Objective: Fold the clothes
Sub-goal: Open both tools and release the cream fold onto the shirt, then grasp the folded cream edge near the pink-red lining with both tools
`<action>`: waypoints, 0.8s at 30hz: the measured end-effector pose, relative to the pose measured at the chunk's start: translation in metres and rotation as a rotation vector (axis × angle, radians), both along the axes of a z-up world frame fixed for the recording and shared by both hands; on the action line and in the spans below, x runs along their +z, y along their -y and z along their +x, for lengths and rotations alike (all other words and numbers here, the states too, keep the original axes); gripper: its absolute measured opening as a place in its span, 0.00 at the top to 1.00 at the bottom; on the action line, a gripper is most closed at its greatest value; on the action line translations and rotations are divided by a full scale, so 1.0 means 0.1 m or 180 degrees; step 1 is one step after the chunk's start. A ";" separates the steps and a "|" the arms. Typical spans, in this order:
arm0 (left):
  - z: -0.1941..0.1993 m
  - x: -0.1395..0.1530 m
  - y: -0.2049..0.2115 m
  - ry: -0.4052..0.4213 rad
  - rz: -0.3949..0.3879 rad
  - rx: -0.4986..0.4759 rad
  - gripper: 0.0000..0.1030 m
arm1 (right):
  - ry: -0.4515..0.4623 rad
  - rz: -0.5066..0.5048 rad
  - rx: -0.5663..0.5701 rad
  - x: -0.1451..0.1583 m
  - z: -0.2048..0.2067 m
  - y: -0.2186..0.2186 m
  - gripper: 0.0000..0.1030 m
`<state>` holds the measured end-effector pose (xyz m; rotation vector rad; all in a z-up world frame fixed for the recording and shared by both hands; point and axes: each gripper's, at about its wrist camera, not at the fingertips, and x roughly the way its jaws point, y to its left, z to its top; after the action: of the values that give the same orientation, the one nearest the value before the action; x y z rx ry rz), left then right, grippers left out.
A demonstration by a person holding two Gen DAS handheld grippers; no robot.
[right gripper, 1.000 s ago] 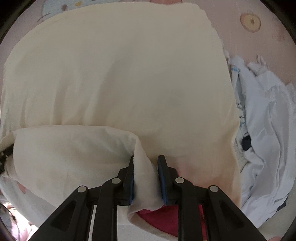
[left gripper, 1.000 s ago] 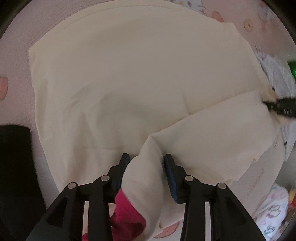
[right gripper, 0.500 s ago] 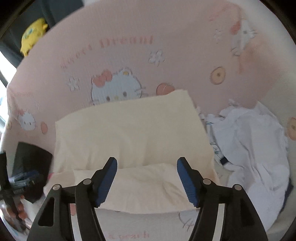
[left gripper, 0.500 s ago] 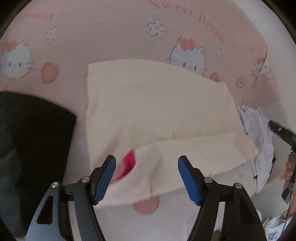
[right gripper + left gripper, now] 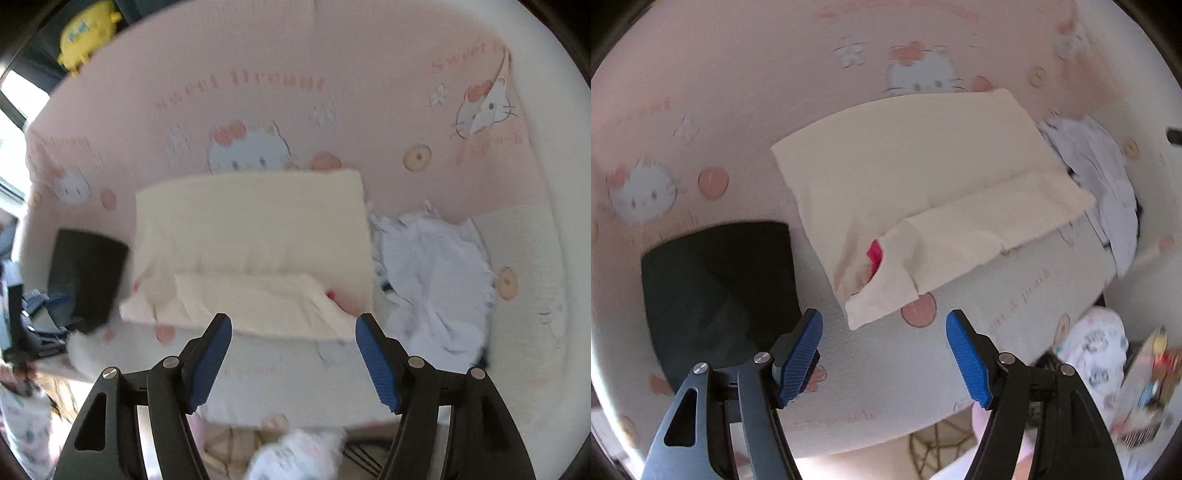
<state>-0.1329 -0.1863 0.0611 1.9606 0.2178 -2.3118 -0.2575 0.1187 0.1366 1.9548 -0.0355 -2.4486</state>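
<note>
Your left tongs hang over the bed with the blue pads standing well apart and nothing between them; your right tongs are spread just as wide, also with nothing in them. Both point down at the bed, which wears a pink and white cover printed with cartoon cats, flowers and round dots. Just beyond the left tongs, the cream garment lies flat on that cover, released, its near edge folded back over itself in a long band and one corner flopped toward you. A bit of bright pink fabric peeks from under the fold at that corner. From the right tongs you see the same cream garment straight ahead, the folded band nearest you, a speck of the pink showing at its right end. To its left lies a flat black item, just beside the cream edge. To its right, touching the cream cloth's side, is a crumpled heap of white clothes. Far off, past the bed's upper left corner, a yellow plush toy sits against a dark background.
</note>
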 end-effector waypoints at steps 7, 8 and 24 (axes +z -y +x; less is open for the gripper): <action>-0.47 0.64 -0.18 0.0273 0.0087 -0.0232 0.34 | -0.0006 0.0045 0.0253 0.42 -0.13 -0.16 0.33; -0.54 0.81 -0.23 0.0270 0.0086 -0.0306 0.34 | -0.0027 0.0064 0.0229 0.53 -0.16 -0.22 0.33; -0.91 0.53 -0.59 0.0135 -0.0099 -0.0470 0.34 | -0.0500 0.0014 0.0601 0.33 0.02 -0.23 0.22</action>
<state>-0.2236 -0.1272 0.1144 2.0738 0.0341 -2.3420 -0.2556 0.1420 0.1695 1.6750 0.1486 -2.4689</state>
